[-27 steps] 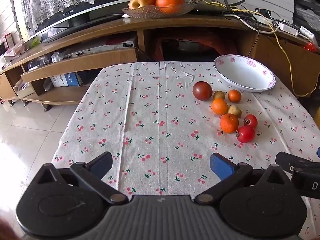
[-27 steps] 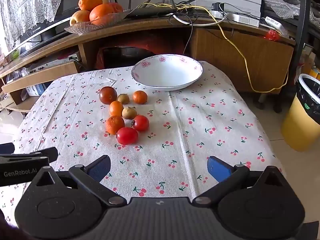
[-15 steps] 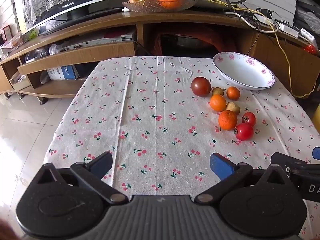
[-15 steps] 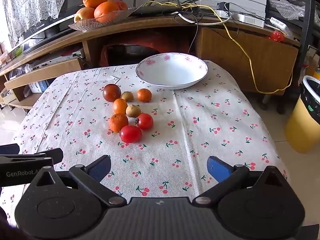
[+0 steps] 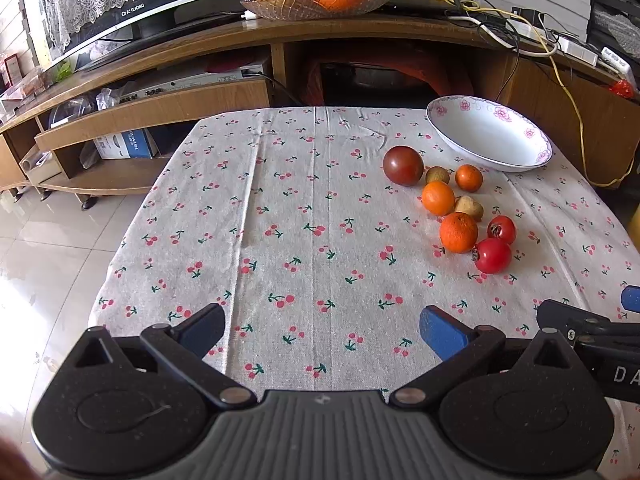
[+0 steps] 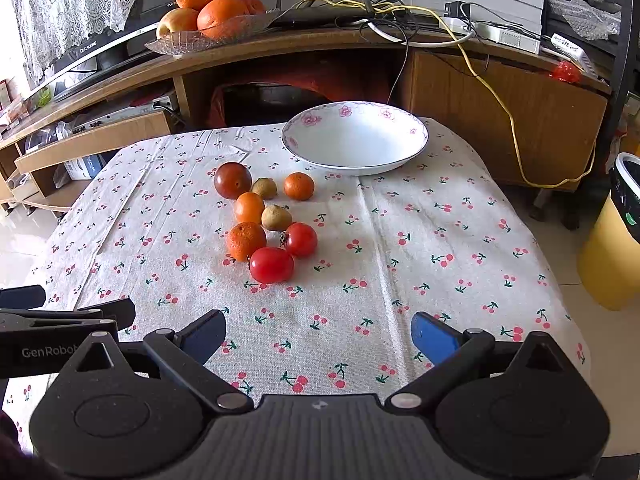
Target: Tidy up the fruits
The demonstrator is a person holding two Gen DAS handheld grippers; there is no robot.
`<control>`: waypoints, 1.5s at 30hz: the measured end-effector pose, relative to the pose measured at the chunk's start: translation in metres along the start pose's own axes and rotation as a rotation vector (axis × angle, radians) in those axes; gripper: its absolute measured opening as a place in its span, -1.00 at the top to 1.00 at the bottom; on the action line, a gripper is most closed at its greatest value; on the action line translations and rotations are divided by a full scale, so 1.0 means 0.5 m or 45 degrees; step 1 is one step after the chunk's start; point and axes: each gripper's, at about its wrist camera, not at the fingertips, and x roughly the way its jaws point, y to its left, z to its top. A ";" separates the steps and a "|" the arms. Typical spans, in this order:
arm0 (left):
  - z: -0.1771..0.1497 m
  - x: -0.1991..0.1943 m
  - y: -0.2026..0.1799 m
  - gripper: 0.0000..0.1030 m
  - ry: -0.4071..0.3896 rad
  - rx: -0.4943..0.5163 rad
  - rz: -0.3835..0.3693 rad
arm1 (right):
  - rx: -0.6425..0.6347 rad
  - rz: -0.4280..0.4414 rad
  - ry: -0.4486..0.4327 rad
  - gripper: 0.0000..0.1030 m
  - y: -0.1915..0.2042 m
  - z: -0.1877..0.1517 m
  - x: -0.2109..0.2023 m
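Both tongs wide open, holding nothing. Fruit cluster (image 6: pixel 264 220) on desk (image 6: pixel 440 240), white bowl (image 6: pixel 356 140) beyond. Cluster is ahead-left of right tongs (image 6: pixel 318 334), far right of left tongs (image 5: pixel 322 332); right looks nearer.

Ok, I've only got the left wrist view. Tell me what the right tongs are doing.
Observer: The right tongs are open, with nothing between them.
Operator: Now report what's off to the far right, past my frame.
Observer: A yellow bin with a dark liner stands on the floor there.
Operator: Check the bowl's near inner wall, I can't see it.
Observer: The whole inside of the bowl shows from here, and it is empty.
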 end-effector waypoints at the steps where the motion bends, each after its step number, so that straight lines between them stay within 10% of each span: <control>1: 0.000 0.001 0.000 -1.00 0.002 0.001 0.002 | -0.002 0.000 0.001 -0.82 0.001 0.000 0.000; 45: 0.000 0.008 0.012 -1.00 -0.062 0.120 -0.023 | -0.136 0.158 -0.024 -0.39 0.020 0.018 0.020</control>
